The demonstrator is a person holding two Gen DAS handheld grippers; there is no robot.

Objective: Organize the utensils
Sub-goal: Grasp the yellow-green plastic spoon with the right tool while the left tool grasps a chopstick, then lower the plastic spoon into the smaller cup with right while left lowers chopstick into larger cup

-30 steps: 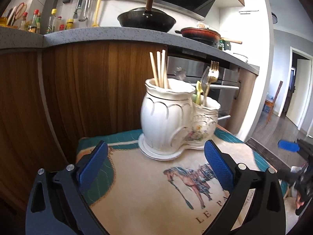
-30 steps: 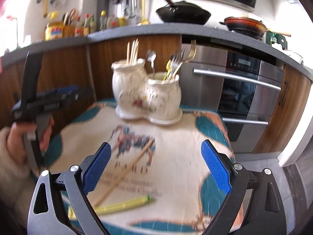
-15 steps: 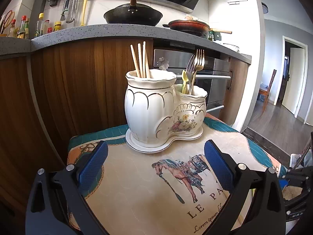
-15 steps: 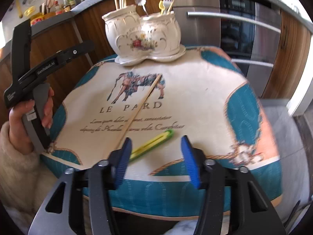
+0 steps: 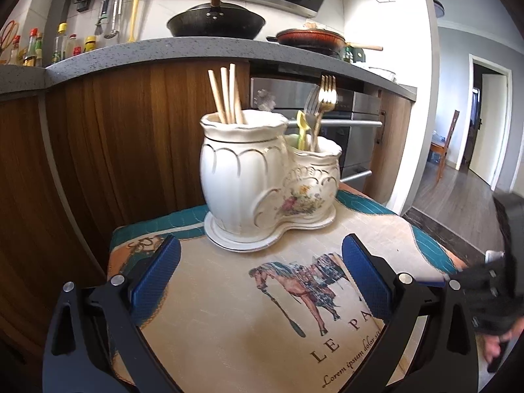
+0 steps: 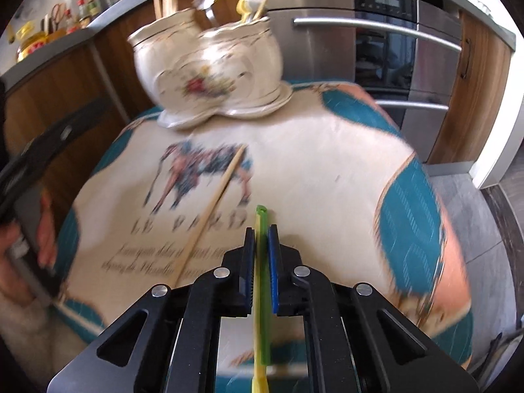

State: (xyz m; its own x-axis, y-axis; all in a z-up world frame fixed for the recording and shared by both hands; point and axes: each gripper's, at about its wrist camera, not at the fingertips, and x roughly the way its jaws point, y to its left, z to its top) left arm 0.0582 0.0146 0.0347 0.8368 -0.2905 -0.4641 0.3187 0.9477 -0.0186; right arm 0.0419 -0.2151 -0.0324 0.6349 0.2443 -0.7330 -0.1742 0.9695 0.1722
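My right gripper (image 6: 261, 232) is shut on a thin green-and-yellow utensil (image 6: 261, 216), which lies low over the printed tablecloth (image 6: 327, 180) near its front edge. A single wooden chopstick (image 6: 213, 209) lies on the cloth just left of it. Farther back stands the white double ceramic holder (image 6: 209, 65), with chopsticks in one pot and forks and a yellow utensil in the other. In the left wrist view the holder (image 5: 262, 177) stands straight ahead. My left gripper (image 5: 260, 245) hangs open in front of it with nothing between its fingers.
Behind the small table are wooden cabinet fronts (image 5: 131, 150) and a steel oven (image 6: 386, 49) with bar handles. A wok (image 5: 216, 26) and a pan sit on the grey counter. A hand (image 6: 19, 255) holds the left gripper at the table's left side.
My right gripper came down and forward to the green-and-yellow utensil, rolled to line up with it, and shut on it. The left gripper has stayed open and almost still.
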